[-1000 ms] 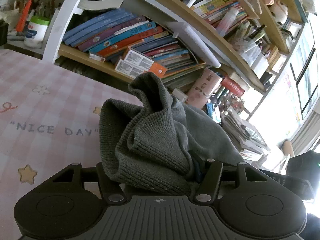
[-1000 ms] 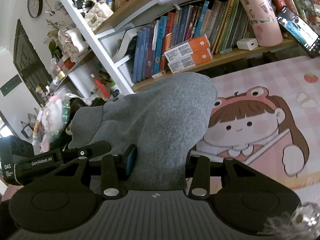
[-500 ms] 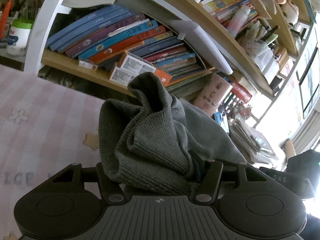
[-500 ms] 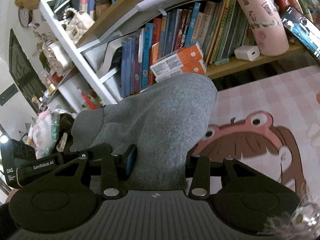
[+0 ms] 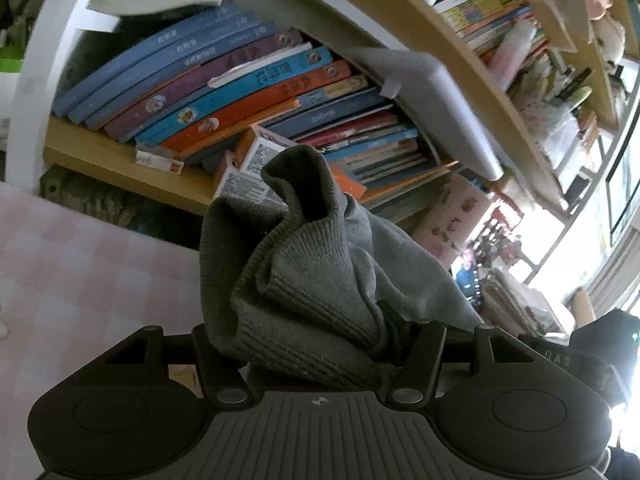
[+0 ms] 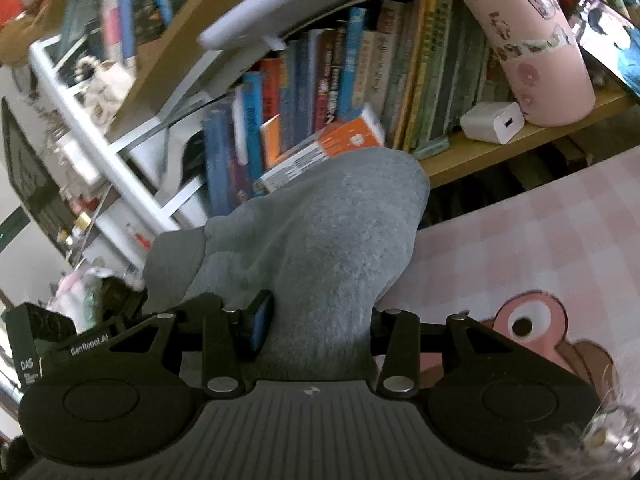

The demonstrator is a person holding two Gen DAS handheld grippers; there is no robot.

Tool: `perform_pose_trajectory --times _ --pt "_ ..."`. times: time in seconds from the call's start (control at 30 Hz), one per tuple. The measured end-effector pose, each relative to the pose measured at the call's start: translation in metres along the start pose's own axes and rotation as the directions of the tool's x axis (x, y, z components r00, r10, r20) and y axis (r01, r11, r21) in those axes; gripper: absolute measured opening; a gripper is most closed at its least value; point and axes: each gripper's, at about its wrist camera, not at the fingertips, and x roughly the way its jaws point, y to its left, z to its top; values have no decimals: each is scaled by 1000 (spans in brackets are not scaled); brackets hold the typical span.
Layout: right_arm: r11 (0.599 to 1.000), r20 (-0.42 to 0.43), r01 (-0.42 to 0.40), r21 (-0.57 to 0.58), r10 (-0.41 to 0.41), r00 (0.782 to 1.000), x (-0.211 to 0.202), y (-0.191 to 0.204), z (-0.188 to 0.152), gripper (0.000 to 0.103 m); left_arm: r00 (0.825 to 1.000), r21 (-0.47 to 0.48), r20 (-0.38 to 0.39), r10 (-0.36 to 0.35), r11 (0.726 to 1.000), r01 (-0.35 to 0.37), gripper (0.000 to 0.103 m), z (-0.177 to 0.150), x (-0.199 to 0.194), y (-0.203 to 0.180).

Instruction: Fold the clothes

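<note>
A grey knit garment [image 5: 304, 280] with a ribbed hem is bunched between the fingers of my left gripper [image 5: 316, 344], which is shut on it and holds it up above the pink checked table cloth [image 5: 80, 264]. My right gripper [image 6: 316, 332] is shut on another part of the same grey garment [image 6: 320, 240], whose smooth fleece side drapes over the fingers. The fingertips of both grippers are hidden under the cloth. The other gripper's body shows at the right edge of the left wrist view [image 5: 592, 360] and at the left edge of the right wrist view [image 6: 44, 352].
A wooden bookshelf [image 5: 120, 168] full of books stands just behind the table and fills the upper part of both views. A pink tumbler [image 6: 532, 40] and a white charger [image 6: 492, 122] sit on the shelf. The cloth has a cartoon print [image 6: 532, 332].
Both grippers have risen and tilted up with the garment. The table has dropped lower in both views and the bookshelf now fills more of them. The grips are unchanged.
</note>
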Motion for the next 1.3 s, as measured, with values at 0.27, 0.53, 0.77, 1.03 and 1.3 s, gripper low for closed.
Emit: perform_pose_trajectory --times 0.27,0.53,0.77,1.03,1.3 --pt "997 -32 12 71 -9 999 31 -29 12 40 1000 -55 7 6 998 -6 60 -4 30 19" --pt "992 -38 21 122 -17 999 41 -43 8 57 1000 -71 10 7 997 -6 73 -12 33 27" --pt "994 30 66 87 -69 997 26 -38 2 83 994 -62 74 78 995 -73 97 -22 16 26" --pt "990 88 106 99 -114 990 -15 -29 -21 83 968 14 211 133 990 -139 99 -44 -29 10" --pt "978 120 207 -20 -203 972 -44 6 -54 83 965 67 184 184 978 -199 100 -70 -58 -15"
